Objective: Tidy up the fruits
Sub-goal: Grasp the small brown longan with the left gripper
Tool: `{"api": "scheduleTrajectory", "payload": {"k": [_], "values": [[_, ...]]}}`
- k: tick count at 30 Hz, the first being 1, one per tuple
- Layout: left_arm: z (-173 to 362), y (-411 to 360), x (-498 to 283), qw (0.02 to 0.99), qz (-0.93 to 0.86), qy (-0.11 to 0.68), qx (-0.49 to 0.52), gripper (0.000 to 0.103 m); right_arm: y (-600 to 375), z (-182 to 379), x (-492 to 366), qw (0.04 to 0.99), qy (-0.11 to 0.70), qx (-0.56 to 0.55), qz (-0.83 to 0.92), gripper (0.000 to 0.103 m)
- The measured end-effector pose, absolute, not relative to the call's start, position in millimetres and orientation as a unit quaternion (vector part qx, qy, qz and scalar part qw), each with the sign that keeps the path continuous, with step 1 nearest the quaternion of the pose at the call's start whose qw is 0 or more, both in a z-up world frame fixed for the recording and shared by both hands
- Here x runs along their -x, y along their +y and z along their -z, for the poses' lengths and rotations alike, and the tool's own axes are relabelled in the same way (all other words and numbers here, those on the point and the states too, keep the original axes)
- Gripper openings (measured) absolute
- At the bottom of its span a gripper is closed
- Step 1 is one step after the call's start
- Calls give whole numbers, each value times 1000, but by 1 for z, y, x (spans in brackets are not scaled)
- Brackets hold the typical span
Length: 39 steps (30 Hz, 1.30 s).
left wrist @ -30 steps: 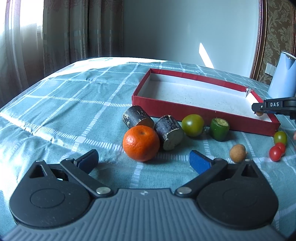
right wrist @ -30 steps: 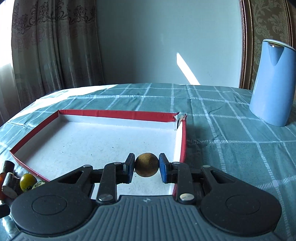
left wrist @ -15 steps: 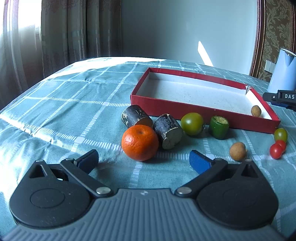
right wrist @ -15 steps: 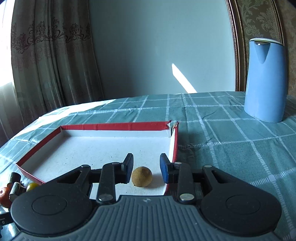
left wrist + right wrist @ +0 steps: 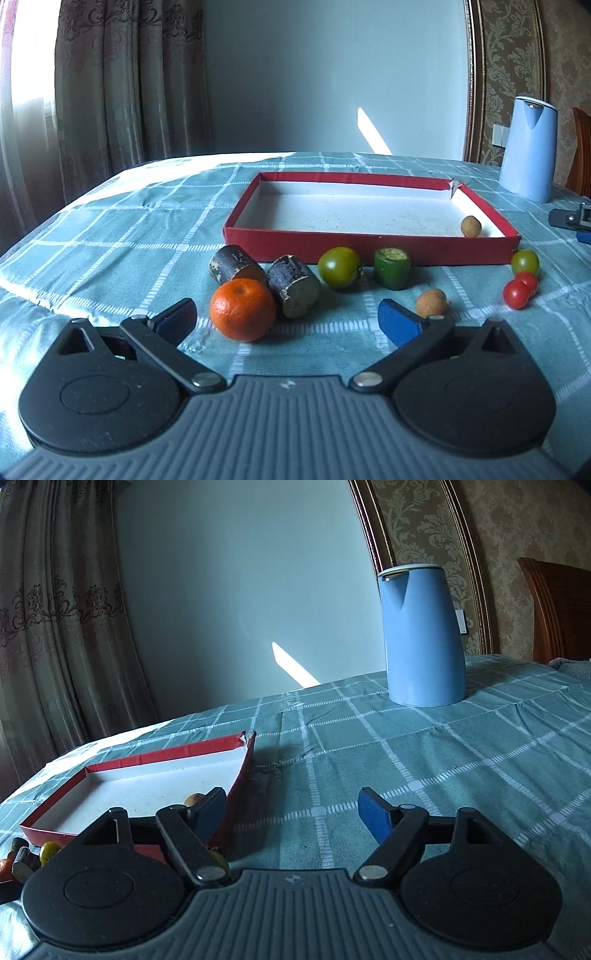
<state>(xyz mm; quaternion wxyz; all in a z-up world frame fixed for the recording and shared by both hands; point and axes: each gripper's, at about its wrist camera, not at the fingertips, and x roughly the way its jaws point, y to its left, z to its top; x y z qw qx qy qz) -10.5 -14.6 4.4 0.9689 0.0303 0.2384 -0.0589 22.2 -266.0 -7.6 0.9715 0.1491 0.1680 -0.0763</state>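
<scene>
While the left gripper (image 5: 286,317) hangs wide and empty over the bench (image 5: 110,236), the left wrist view lays out the whole job around the red tray (image 5: 369,245). One small brown fruit (image 5: 470,226) lies inside the tray, near its right wall. Everything else waits on the cloth in front of the tray: two dark stubs (image 5: 236,264), a green tomato (image 5: 339,267) and a cut green piece (image 5: 392,268) just before the front wall, an orange (image 5: 242,314) nearer the camera, a second brown fruit (image 5: 431,302), and a green and two red tomatoes (image 5: 521,282) off the tray's right front corner. The orange sits almost between the left fingers, so I judge it the natural next pick; it touches a stub, so close squarely across its middle and lift straight up before crossing the front wall.

From the right wrist view, the right gripper (image 5: 291,810) is just outside the tray's right wall, jaws opening with nothing between them. The brown fruit (image 5: 194,798) peeks past the left finger, inside the tray. A blue jug (image 5: 423,635) stands well beyond the tray. For its next reach, swing clear of the torn back corner and approach the corner tomatoes low.
</scene>
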Motion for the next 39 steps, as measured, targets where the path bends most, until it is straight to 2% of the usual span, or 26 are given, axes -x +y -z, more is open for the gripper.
{"api": "scheduleTrajectory", "payload": {"k": [7, 13, 15, 18, 24, 27, 30, 32, 34, 39], "values": [[-15, -61, 13, 967, 118, 219, -54, 103, -267, 12, -20, 969, 176, -157, 70, 78], [-11, -84, -4, 961, 115, 238, -80, 103, -269, 13, -20, 967, 181, -167, 64, 78], [-9, -86, -10, 959, 116, 247, -77, 100, -269, 13, -21, 967, 184, -168, 61, 78], [-6, -89, -17, 953, 121, 266, -74, 87, -270, 14, -22, 966, 186, -170, 59, 78], [-2, -91, -17, 952, 127, 268, -78, 86, -270, 14, -21, 966, 187, -172, 56, 78], [-1, -93, -18, 951, 131, 270, -78, 78, -270, 14, -22, 965, 188, -172, 54, 78], [1, -94, -21, 947, 138, 280, -80, 64, -270, 14, -22, 965, 189, -174, 54, 78], [2, -95, -23, 944, 142, 288, -78, 47, -271, 14, -23, 965, 190, -174, 53, 78], [4, -95, -25, 941, 148, 295, -75, 37, -271, 15, -23, 964, 192, -175, 53, 78], [3, -99, -23, 941, 154, 292, -79, 26, -271, 15, -23, 964, 193, -177, 53, 78]]}}
